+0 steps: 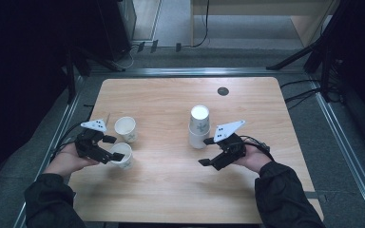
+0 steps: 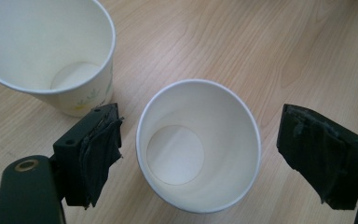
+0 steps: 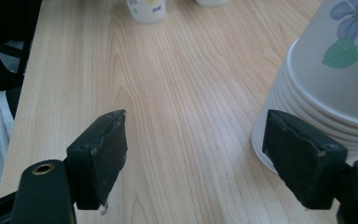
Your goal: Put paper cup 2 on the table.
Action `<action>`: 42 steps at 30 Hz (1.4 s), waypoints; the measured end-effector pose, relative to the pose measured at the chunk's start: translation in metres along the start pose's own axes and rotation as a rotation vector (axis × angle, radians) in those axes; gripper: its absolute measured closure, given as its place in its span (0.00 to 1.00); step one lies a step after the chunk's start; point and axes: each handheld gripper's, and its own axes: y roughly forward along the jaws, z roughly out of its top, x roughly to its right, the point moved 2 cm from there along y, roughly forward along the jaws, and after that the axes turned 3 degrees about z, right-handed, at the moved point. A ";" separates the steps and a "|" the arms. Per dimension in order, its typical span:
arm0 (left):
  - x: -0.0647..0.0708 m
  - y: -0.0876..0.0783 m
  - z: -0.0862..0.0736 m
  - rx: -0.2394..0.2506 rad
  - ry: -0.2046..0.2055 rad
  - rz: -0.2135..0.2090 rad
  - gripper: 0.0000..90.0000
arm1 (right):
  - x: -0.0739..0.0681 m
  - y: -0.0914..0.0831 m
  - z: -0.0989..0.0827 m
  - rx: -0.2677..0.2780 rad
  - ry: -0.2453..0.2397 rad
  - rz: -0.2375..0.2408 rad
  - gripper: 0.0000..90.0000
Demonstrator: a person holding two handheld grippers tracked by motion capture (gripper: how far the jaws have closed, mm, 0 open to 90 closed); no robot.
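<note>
Two cups stood upright at the desk's (image 1: 171, 190) left; my left claw (image 2: 200, 154) hung open around the near cup (image 2: 198, 144), seemingly not touching. I needed level, centred pads before closing. Right claw (image 3: 196, 158) open beside the stack (image 3: 326, 93).

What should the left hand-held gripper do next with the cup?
Probably close the left hand-held gripper on the near paper cup. The upright cup sits between its open jaws with gaps on both sides, so nothing holds it. A second paper cup stands close by.
</note>
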 end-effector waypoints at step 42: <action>0.073 0.050 0.094 0.050 0.112 -0.050 0.17 | -0.004 -0.015 -0.010 0.012 0.016 -0.038 0.25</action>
